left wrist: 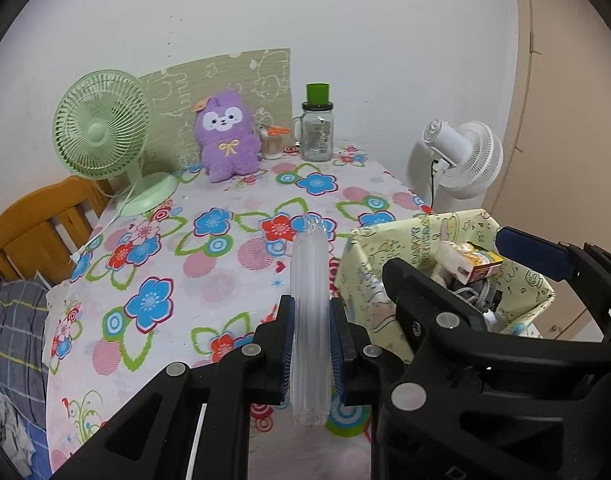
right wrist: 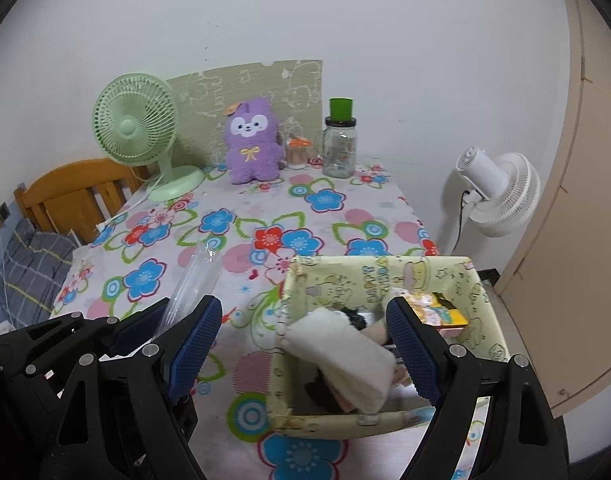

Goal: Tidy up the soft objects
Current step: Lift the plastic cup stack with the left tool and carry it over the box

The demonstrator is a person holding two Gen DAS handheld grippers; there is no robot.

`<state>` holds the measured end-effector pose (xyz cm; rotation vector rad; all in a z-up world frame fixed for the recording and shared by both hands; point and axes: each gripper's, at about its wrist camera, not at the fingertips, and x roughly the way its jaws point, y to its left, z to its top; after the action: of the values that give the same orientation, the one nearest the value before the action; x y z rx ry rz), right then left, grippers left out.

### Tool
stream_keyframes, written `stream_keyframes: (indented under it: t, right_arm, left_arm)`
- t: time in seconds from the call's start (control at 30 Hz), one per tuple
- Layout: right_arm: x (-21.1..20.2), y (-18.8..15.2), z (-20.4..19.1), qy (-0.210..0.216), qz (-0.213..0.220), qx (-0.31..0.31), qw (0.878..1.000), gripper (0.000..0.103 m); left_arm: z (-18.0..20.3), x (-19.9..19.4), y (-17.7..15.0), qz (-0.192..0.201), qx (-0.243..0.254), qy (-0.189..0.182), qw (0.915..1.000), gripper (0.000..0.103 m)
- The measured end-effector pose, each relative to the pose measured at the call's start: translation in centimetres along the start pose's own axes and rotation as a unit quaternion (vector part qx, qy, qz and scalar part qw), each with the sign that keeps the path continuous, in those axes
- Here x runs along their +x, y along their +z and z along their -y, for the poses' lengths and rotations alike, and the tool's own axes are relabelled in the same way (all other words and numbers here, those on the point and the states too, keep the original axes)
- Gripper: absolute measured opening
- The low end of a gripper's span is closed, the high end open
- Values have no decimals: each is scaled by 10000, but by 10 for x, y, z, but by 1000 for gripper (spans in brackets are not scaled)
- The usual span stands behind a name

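1. Clear, ribbed soft plastic is what the left gripper (left wrist: 311, 344) is clamped on: a long transparent packet of plastic sleeves (left wrist: 310, 280), pinched at its middle between the blue pads and held above the near half of the floral-clothed tabletop (left wrist: 209, 264).
2. The right gripper (right wrist: 305, 344) hangs with its fingers spread wide and nothing between them, over the pale yellow cartoon-printed fabric box (right wrist: 481, 304) at the tabletop's near right corner.
3. That box already holds a cream rolled towel (right wrist: 345, 360), a small yellow carton (right wrist: 441, 312) and some darker items that are too hidden to name.
4. The step in hand looks like carrying the packet rightward into the box; it is best lowered end-first into the free space along the box's near left wall, not on top of the towel.
5. The packet is slick and squashy, so the grip should stay firm until it rests inside.
6. The box walls are soft; the right gripper could steady the rim so it does not fold.
7. A purple plush toy (left wrist: 227, 136) sits at the far edge, between the green desk fan (left wrist: 101, 128) and the glass jar (left wrist: 317, 136), not yet put away.
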<state>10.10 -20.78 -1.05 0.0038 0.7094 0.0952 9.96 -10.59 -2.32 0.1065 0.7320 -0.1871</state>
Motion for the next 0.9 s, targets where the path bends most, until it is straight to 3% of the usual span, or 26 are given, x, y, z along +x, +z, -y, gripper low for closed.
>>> stream_keyframes:
  t: [0.9]
  right_arm:
    - [12,-14,82,-368,-187,388,9984,87]
  left_arm:
    - [71,35,10,-213,368,-333,9985,15]
